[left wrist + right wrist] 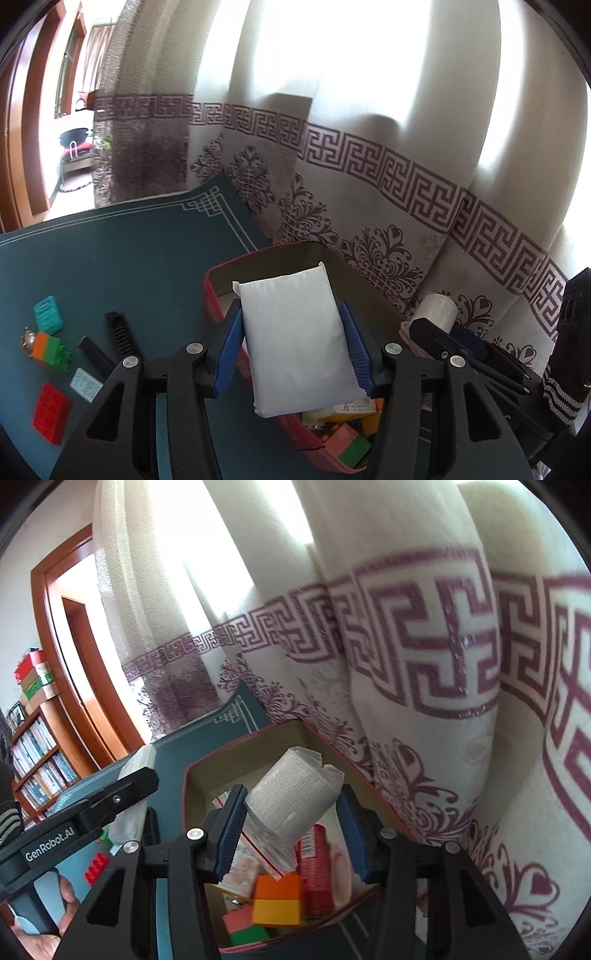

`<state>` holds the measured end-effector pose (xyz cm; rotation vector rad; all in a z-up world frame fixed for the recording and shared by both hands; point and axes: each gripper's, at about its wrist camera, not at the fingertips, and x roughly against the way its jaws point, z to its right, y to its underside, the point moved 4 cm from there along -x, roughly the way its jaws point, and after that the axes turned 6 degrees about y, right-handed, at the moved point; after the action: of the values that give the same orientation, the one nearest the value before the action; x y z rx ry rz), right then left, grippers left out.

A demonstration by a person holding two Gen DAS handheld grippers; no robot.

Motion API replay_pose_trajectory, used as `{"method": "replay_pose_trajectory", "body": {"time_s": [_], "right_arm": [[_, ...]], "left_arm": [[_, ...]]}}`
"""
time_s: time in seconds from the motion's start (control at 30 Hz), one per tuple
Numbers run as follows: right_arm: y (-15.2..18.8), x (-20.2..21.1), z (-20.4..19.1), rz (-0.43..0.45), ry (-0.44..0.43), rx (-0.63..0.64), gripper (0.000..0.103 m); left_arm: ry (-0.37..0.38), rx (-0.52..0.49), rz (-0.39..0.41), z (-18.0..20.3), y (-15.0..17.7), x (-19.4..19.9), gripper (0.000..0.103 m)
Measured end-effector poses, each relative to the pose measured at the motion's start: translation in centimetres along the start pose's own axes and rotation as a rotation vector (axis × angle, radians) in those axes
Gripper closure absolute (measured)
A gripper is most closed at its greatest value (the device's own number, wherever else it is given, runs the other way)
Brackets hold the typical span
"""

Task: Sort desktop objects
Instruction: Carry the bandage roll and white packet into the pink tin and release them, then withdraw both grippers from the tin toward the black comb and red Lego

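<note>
My left gripper is shut on a white flat packet and holds it above the pink storage box. My right gripper is shut on a white gauze roll in a clear bag and holds it over the same box. The box holds toy bricks, a red tube and small cartons. The right gripper with its roll also shows at the right of the left wrist view. The left gripper shows at the left of the right wrist view.
On the dark green mat, left of the box, lie a teal piece, an orange and green brick, a red brick, a pale tile and a black comb. A patterned curtain hangs close behind the box.
</note>
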<state>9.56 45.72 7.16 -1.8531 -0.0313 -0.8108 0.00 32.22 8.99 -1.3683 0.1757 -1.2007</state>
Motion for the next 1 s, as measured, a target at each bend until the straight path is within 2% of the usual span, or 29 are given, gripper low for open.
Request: {"method": "replay_pose_trajectory", "body": {"time_s": [0.2,0.27,0.3,0.5,0.77,1.0], "right_arm": [[0.4,-1.5,0.8,-0.028,0.021,-0.012,0.048],[0.6,-1.7,1.1,-0.036,0.026,-0.015,0.047],[0.7,-1.7,1.2,-0.039,0.029,-0.018,0.046],[0.9,-1.2,1.1,-0.037,0.034,-0.019,0.04],[0.6,-0.4,-1.2,-0.012,0.026,0.017,0.029],[0.5,0.6,-4.7,-0.001,-0.031,0.066,0.023]], "left_arm": [[0.051,-0.017,-0.055,1.2,0.2,-2.7,0.046],[0.055,-0.009,-0.079,1.0,0.5,-3.2,0.036],[0.058,0.001,-0.085,0.9,0.6,-3.3,0.035],[0.053,0.068,-0.079,-0.8,0.7,-2.8,0.034],[-0.024,0.077,-0.027,-3.0,-0.7,-0.4,0.034],[-0.099,0.1,0.014,-5.5,-1.7,2.6,0.034]]}}
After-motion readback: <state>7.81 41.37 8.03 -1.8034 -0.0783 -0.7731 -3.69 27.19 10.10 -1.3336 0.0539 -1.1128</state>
